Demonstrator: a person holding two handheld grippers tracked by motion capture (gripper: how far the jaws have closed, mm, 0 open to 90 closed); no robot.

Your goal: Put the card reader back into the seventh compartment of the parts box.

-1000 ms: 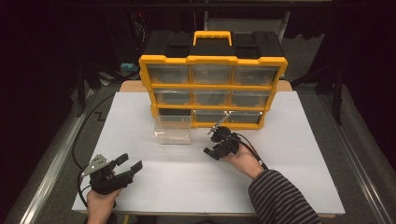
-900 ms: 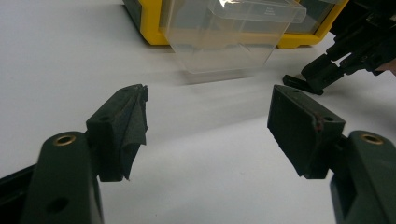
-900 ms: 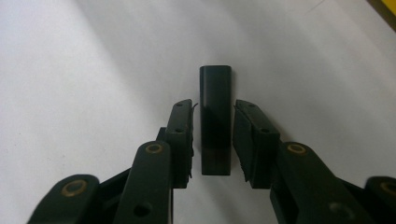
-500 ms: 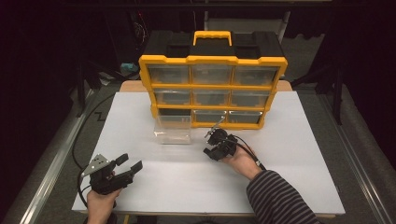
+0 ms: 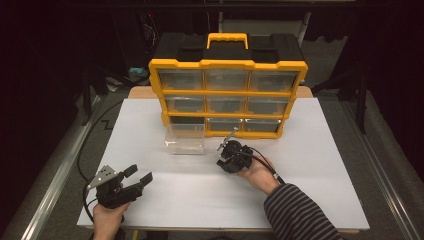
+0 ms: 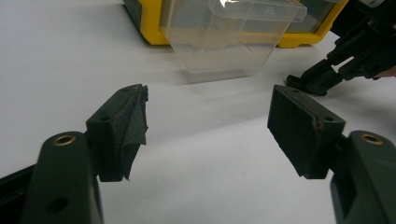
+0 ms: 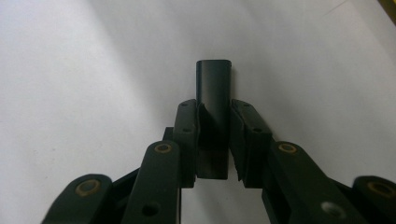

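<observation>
Right tool has just been closing, now clamped on small black block for lifting off the surface; left tool idles open, empty.

- Left gripper: low at the near left, jaws spread wide, nothing between them.
- Right gripper: jaws just closing, now clamped; striped sleeve behind the hand.

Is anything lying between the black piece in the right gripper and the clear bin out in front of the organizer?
Nothing visible. The right gripper, shut on the black piece, sits just right of the clear bin, with bare white table between them.
</observation>
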